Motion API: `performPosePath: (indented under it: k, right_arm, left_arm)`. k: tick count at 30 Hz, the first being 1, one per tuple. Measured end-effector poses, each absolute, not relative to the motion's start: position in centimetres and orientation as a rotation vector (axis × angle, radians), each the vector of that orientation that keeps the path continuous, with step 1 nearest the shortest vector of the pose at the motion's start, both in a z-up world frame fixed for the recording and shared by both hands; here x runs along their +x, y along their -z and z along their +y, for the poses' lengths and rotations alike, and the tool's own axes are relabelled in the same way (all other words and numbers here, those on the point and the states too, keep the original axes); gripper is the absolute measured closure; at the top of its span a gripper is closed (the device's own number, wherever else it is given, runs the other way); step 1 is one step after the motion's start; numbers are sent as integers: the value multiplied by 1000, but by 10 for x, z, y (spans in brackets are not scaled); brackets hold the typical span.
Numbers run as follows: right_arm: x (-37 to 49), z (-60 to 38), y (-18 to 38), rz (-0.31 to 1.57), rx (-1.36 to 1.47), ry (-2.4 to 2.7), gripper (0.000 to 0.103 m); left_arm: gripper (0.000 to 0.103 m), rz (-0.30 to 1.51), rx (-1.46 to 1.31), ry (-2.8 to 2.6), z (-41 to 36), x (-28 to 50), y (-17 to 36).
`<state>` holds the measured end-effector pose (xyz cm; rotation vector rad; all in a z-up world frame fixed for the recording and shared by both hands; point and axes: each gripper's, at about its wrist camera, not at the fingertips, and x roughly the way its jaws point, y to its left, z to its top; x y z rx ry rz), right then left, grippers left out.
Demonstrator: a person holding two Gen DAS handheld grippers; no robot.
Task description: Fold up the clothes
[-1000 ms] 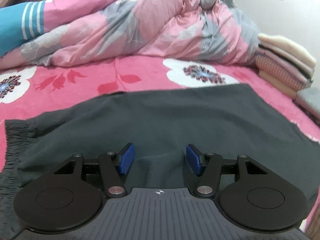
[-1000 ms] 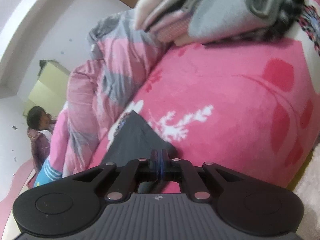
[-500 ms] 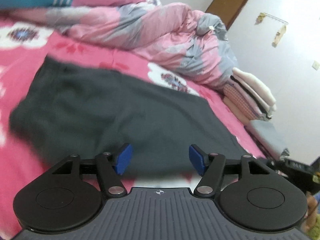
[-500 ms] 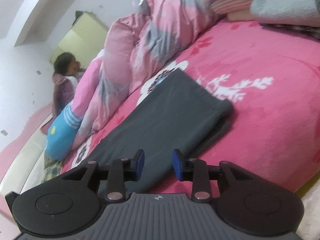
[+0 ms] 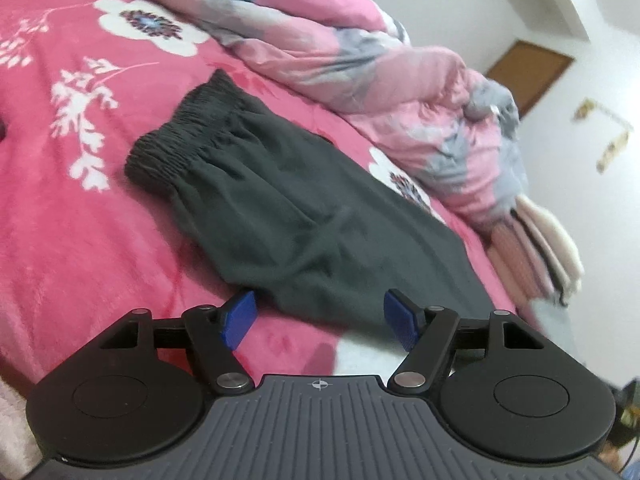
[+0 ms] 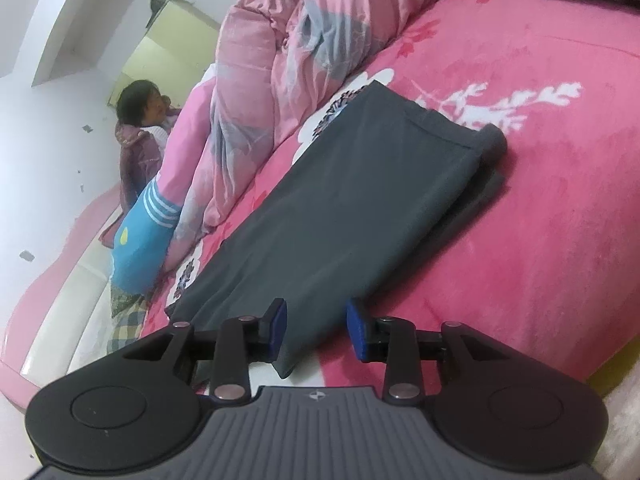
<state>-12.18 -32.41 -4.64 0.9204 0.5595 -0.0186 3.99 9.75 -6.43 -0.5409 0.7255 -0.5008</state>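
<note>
Dark grey trousers [image 5: 304,216] lie folded lengthwise on the pink flowered bed sheet [image 5: 60,240], elastic waistband [image 5: 180,136] at the far left in the left wrist view. My left gripper [image 5: 320,322] is open and empty, just short of the trousers' near edge. In the right wrist view the trousers [image 6: 340,208] stretch away, leg ends [image 6: 486,148] doubled over at the far right. My right gripper [image 6: 316,330] is open and empty, its jaws either side of the trousers' near corner.
A crumpled pink and grey quilt [image 5: 380,80] lies along the far side of the bed. A stack of folded clothes [image 5: 536,248] sits at the right. A person [image 6: 140,128] sits beyond the bed by a blue pillow [image 6: 140,236].
My right gripper has opened and drawn back from the leg end. My left gripper has pulled back off the cloth and turned, so the waistband now shows.
</note>
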Motion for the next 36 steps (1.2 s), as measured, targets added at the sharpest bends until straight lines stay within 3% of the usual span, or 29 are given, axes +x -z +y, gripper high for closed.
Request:
performPosePath:
  k: [20, 36]
  right_arm:
    - [-120, -339, 68, 569, 1109, 65, 63]
    - [-107, -324, 72, 623, 1134, -40, 57]
  left_arm:
    - [33, 681, -659, 436, 108, 61, 74]
    - [33, 683, -310, 646, 60, 1, 63]
